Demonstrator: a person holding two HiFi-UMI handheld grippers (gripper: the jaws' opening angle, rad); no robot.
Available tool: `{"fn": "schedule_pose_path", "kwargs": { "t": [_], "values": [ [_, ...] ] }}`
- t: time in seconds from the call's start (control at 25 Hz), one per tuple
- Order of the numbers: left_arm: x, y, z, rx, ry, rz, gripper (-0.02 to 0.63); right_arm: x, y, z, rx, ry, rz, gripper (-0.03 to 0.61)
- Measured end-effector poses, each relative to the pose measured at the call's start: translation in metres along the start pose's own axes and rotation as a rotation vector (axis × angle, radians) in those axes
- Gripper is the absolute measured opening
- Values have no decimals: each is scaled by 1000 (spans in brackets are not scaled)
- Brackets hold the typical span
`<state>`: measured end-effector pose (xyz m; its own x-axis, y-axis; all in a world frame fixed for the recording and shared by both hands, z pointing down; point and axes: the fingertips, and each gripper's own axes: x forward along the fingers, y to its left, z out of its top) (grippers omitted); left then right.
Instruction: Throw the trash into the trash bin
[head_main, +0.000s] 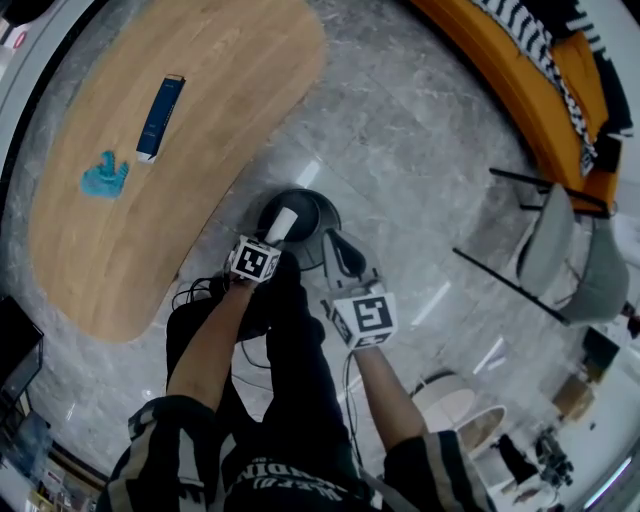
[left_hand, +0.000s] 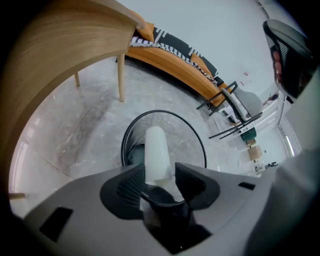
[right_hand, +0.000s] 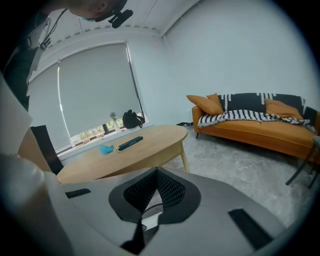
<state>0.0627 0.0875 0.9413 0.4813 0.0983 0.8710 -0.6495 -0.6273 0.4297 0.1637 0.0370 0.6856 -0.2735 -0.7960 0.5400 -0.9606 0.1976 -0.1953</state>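
Observation:
A black wire-mesh trash bin stands on the grey stone floor beside the wooden table. My left gripper points steeply down over its mouth. A white paper cup sits between its jaws, touching the left one, with a thin gap showing at the right one. My right gripper hovers just right of the bin. Its jaws meet at the tips and hold nothing.
The oval wooden table carries a crumpled blue thing and a dark blue box. An orange sofa stands beyond, grey chairs to the right. Black cables lie by my feet.

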Motion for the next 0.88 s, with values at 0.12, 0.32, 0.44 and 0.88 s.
{"fn": "schedule_pose_path", "kwargs": {
  "t": [0.12,0.32,0.44,0.88],
  "values": [
    [-9,-2,3,-37,-16,-14,195,-2,3,2,3,27,8,2],
    [-59,-5,9,-17,-123,61,195,-15,23,30,-8,46,43,2],
    [-117,0,33,-3,-266,136,192,-18,41,59,-16,42,71,2],
    [-327,15,76,-13,-539,254,0,-20,143,169,-66,3,243,2]
  ]
}}
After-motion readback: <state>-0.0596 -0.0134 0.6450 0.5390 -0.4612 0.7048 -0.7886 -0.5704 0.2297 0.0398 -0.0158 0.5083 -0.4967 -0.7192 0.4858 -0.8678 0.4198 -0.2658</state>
